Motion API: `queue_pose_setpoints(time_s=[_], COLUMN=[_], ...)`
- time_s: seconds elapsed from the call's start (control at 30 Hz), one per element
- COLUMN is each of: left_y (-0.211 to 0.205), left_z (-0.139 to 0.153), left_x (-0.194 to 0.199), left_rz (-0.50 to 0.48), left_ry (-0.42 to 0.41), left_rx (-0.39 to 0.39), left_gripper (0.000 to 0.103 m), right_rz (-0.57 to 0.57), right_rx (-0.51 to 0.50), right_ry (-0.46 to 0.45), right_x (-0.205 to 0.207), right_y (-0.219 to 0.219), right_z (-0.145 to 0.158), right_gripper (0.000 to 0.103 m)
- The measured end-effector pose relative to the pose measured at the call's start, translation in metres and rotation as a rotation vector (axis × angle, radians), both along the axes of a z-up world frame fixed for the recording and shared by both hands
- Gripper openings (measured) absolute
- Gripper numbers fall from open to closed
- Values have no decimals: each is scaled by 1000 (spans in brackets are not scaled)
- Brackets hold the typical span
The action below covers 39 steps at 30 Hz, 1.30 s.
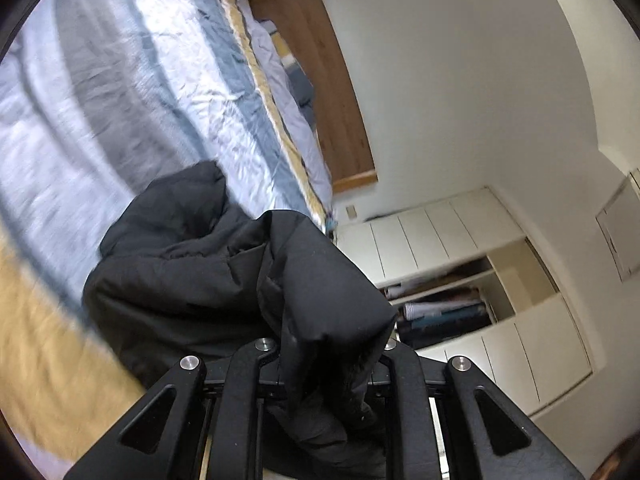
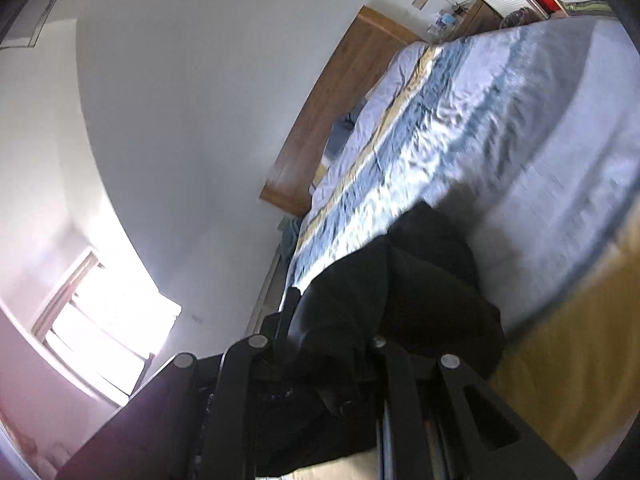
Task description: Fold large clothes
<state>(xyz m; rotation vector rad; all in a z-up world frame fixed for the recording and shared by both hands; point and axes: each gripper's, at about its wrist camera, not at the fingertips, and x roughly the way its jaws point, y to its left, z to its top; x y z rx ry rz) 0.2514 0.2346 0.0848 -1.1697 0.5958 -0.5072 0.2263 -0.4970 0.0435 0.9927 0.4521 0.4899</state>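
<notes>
Left gripper (image 1: 326,354): jaws closed down tight on a bunched fold of the black garment (image 1: 192,276); the cloth rises from between the two arms and drapes over the right-hand one.
Right gripper (image 2: 320,350): also clamped shut on black cloth, which fills the gap between its arms and spills down under them.
Garment (image 2: 404,280): a dark, padded-looking piece, probably a jacket, though the folds hide its cut. It hangs from both grippers, with its lower bulk trailing toward the bed (image 1: 132,80); motion blur makes it unclear whether that far end touches the cover.
Bed: covered by a striped quilt in pale blue, grey-blue and a yellow band (image 1: 256,68), wrinkled across its surface, lying behind and under the garment in both views.
Headboard (image 1: 316,76): brown wood, against the white wall at the far end of the bed.
Cupboards (image 1: 436,236): white panelled doors beside the bed in the left wrist view, one section open with folded fabrics on a shelf (image 1: 440,312).
Window (image 2: 108,320): bright, overexposed, low on the left of the right wrist view.
</notes>
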Motion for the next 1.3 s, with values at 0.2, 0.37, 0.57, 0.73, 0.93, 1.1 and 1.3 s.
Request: queue_pose_setpoints(time_s=[0.2, 0.37, 0.57, 0.73, 0.93, 1.1, 1.3], left_y=[-5, -9, -16, -19, -13, 4, 20], left_z=[10, -9, -65, -123, -158, -131, -75], left_x=[112, 197, 287, 328, 341, 323, 302], left_rz=[68, 110, 122, 96, 65, 72, 132], left_ry=[46, 113, 232, 333, 398, 326, 288], left_rx=[100, 223, 354, 393, 311, 202, 302], left_gripper=[18, 18, 22, 23, 26, 56, 77], right_rz=[-125, -228, -265, -232, -190, -176, -179], right_rx=[-22, -171, -292, -280, -244, -188, -220], right_ry=[85, 187, 330, 413, 439, 371, 303], right_x=[105, 201, 291, 339, 356, 348, 331], right_y=[14, 33, 48, 53, 58, 50, 39], right_z=[6, -7, -63, -114, -131, -113, -68], right_gripper=[15, 15, 15, 16, 30, 65, 72])
